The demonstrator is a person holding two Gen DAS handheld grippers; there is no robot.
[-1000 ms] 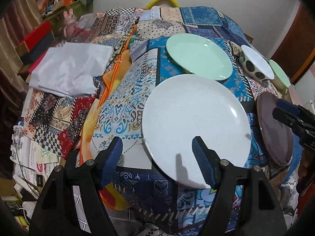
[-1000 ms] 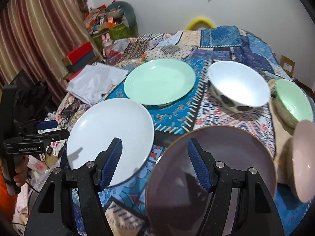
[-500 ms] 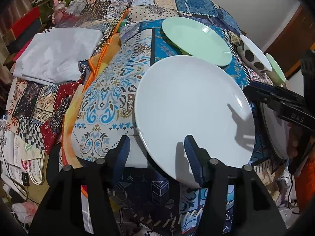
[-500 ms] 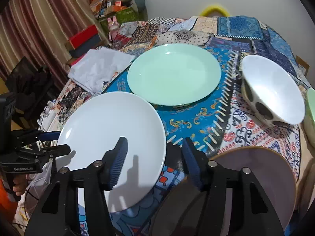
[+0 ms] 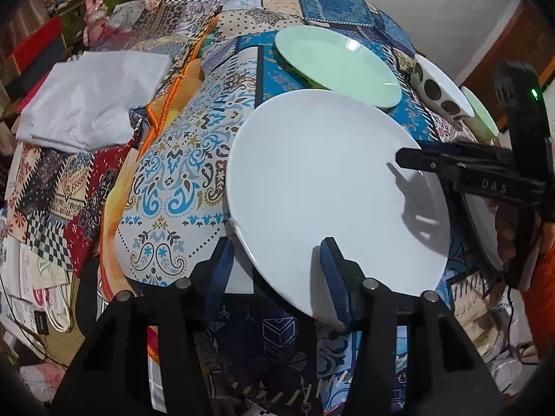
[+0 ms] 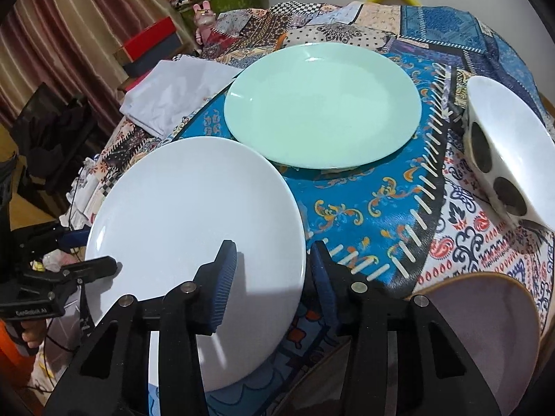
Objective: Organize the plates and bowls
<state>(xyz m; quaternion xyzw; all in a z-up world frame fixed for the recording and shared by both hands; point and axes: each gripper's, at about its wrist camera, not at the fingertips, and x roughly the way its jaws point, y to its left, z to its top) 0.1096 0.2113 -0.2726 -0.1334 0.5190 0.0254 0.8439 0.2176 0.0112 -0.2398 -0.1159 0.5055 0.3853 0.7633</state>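
Note:
A large white plate (image 5: 333, 187) (image 6: 194, 222) lies on the patchwork-covered table (image 5: 173, 173). My left gripper (image 5: 277, 274) straddles its near left rim: one finger is over the plate, the other outside it. The jaws are closing and a gap still shows at the pads. My right gripper (image 6: 272, 277) straddles the opposite rim and is also closing, its pads not visibly pressing. Each view shows the other gripper at the plate's far side: the right gripper (image 5: 402, 159) and the left gripper (image 6: 104, 263).
A mint green plate (image 6: 322, 104) (image 5: 336, 66) lies behind the white one. A white bowl with dark spots (image 6: 506, 145) and a green bowl (image 5: 482, 114) stand to the right. A brown plate (image 6: 485, 329) lies near right. A folded white cloth (image 5: 93, 100) lies on the left.
Both grippers sank toward the white plate and their jaws narrowed. The right gripper moved left from over the brown plate to the white plate's rim.

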